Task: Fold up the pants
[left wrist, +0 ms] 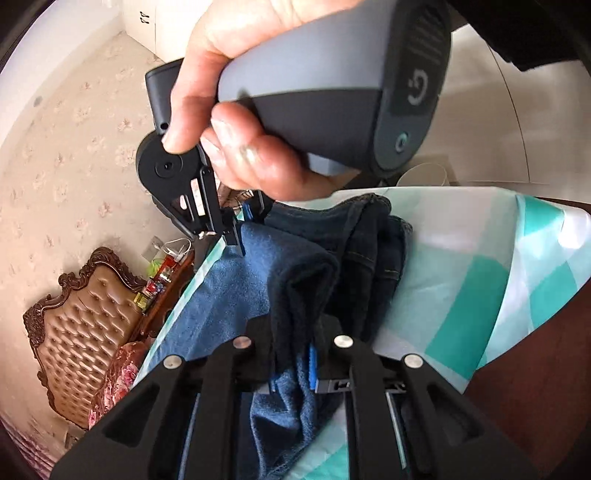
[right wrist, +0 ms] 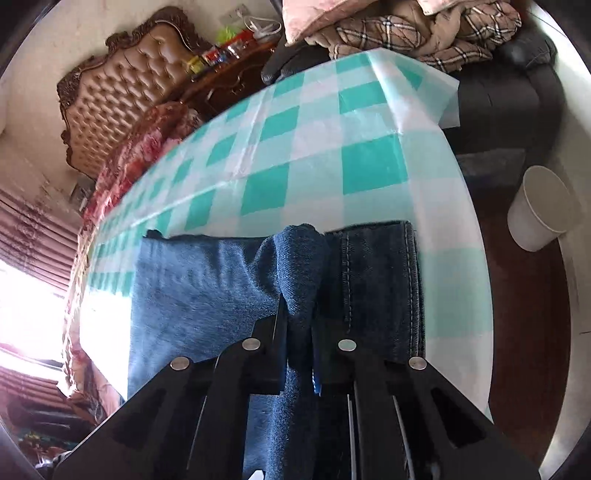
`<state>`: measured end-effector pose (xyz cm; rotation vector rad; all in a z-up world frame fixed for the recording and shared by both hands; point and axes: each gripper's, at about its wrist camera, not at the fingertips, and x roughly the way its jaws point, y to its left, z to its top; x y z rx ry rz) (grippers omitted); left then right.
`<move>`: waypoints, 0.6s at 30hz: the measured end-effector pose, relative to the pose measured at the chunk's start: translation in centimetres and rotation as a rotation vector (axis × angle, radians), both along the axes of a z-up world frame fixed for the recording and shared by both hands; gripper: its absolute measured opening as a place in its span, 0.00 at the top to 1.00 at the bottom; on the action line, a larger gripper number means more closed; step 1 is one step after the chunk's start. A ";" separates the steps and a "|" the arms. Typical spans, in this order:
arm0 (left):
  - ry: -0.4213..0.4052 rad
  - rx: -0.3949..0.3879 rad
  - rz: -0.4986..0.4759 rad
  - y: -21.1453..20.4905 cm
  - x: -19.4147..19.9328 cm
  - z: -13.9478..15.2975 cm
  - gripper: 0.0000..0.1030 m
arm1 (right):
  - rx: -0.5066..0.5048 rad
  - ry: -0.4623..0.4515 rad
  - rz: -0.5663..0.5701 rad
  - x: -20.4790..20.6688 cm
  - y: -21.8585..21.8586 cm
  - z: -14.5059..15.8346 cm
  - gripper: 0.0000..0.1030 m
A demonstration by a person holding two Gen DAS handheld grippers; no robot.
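Blue denim pants (left wrist: 280,280) lie on a table with a teal-and-white checked cloth (left wrist: 480,280). My left gripper (left wrist: 295,343) is shut on a bunched fold of the pants, with dark fabric pinched between its fingers. In the left wrist view my right gripper (left wrist: 247,218), held by a hand, is shut on the far edge of the pants. In the right wrist view my right gripper (right wrist: 301,328) pinches a raised fold of the pants (right wrist: 207,280); the dark stitched part (right wrist: 380,280) lies to its right on the checked cloth (right wrist: 295,155).
A white paper cup (right wrist: 541,210) stands on the floor right of the table. A tufted brown headboard (right wrist: 122,92) and a floral bedcover (right wrist: 140,147) lie beyond the table's left edge. Plaid bedding (right wrist: 424,29) is piled behind the far end.
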<state>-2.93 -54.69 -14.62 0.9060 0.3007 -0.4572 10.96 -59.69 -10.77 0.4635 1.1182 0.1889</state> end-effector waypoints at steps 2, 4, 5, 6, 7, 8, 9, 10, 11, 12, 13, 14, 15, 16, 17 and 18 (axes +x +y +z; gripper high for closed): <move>-0.006 -0.019 0.009 -0.1 -0.5 1.0 0.89 | -0.052 -0.024 0.022 -0.1 0.9 1.7 0.89; -0.027 -0.058 0.021 -0.1 -1.6 2.6 0.89 | -0.048 -0.076 0.042 -0.9 1.1 4.1 0.90; -0.042 -0.074 0.021 -0.3 -1.8 3.6 0.89 | -0.045 -0.101 0.044 -1.2 1.1 5.2 0.90; -0.051 -0.085 0.018 -0.5 -1.9 4.3 0.89 | -0.050 -0.118 0.042 -1.5 0.8 6.2 0.90; -0.054 -0.098 0.011 -0.8 -2.0 4.9 0.89 | -0.055 -0.126 0.039 -1.4 0.4 6.7 0.90; -0.054 -0.102 0.005 -1.1 -2.0 5.1 0.89 | -0.060 -0.132 0.038 -1.6 0.0 7.2 0.90; -0.054 -0.099 0.000 -1.5 -1.9 5.0 0.89 | -0.072 -0.131 0.033 -1.6 -0.6 7.2 0.90; -0.050 -0.094 -0.008 -2.1 -2.0 4.8 0.89 | -0.080 -0.120 0.025 -1.7 -1.1 6.6 0.90; -0.034 -0.081 -0.020 -2.6 -1.8 4.1 0.89 | -0.089 -0.100 0.014 -1.6 -1.6 5.8 0.90; -0.014 -0.064 -0.032 -3.2 -1.7 3.1 0.89 | -0.111 -0.069 0.000 -1.4 -2.2 4.2 0.90; 0.016 -0.046 -0.044 -3.6 -1.5 1.9 0.89 | -0.128 -0.050 -0.006 -1.3 -2.2 3.2 0.90; 0.041 -0.039 -0.046 -3.8 -1.1 1.4 0.89 | -0.142 -0.034 -0.011 -1.2 -2.3 2.0 0.89; 0.065 -0.040 -0.042 -3.8 -1.0 0.7 0.89 | -0.167 -0.032 -0.012 -1.3 -2.3 0.8 0.89; 0.076 -0.058 -0.041 -3.7 -0.9 0.4 0.88 | -0.187 -0.042 -0.013 -1.5 -2.1 0.1 0.88; 0.079 -0.074 -0.043 -3.6 -0.9 0.2 0.88 | -0.206 -0.061 -0.013 -1.8 -1.9 0.0 0.88; 0.088 -0.091 -0.044 -3.5 -0.8 0.3 0.87 | -0.221 -0.073 -0.015 -2.0 -1.9 0.0 0.88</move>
